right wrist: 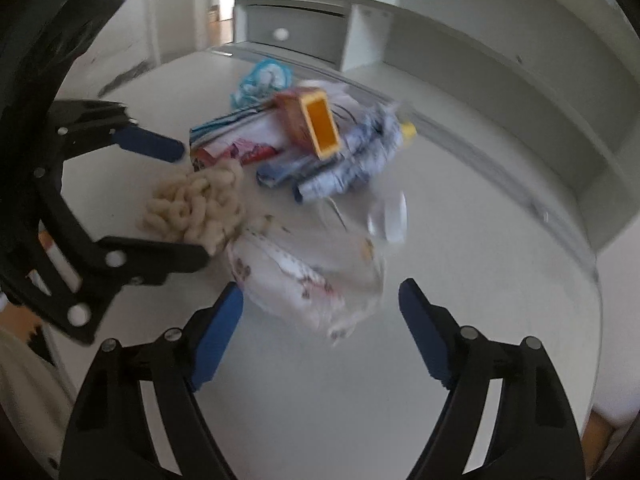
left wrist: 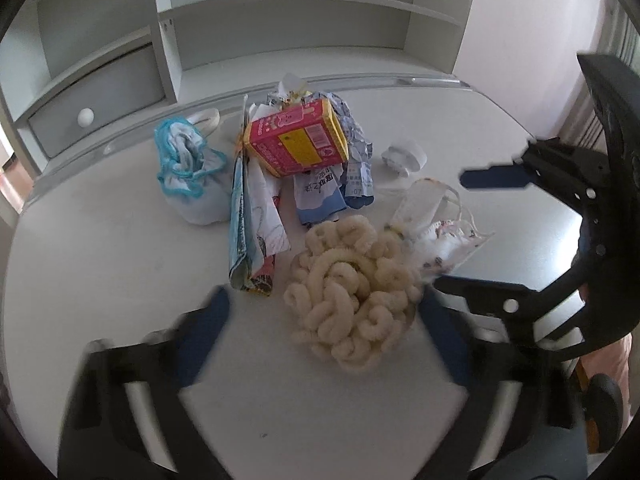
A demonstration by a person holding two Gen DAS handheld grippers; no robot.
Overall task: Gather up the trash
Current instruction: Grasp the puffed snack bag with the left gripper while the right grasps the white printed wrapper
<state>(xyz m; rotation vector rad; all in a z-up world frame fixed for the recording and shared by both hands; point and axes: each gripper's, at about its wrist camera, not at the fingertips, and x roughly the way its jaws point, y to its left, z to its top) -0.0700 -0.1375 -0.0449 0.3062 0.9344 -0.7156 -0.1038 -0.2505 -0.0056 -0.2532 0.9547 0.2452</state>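
Observation:
A heap of trash lies on the white table [left wrist: 120, 280]. It holds a red and yellow carton [left wrist: 296, 140], flat wrappers [left wrist: 256, 216], blue and white packets [left wrist: 332, 192] and a blue-trimmed white pouch [left wrist: 188, 172]. A cream fluffy bundle [left wrist: 352, 296] sits between the fingers of my left gripper [left wrist: 324, 296], and a gap shows on its left side; the jaws stand open. A white printed mask [right wrist: 304, 280] lies between the fingers of my right gripper [right wrist: 320, 286], which is open too. Each gripper also shows in the other's view: right gripper [left wrist: 451, 229], left gripper [right wrist: 193, 204].
A small white plastic piece [left wrist: 404, 156] lies behind the mask. A white shelf unit [left wrist: 280, 32] with a drawer [left wrist: 100, 96] stands along the table's back edge. Bare tabletop lies in front of the heap and to its left.

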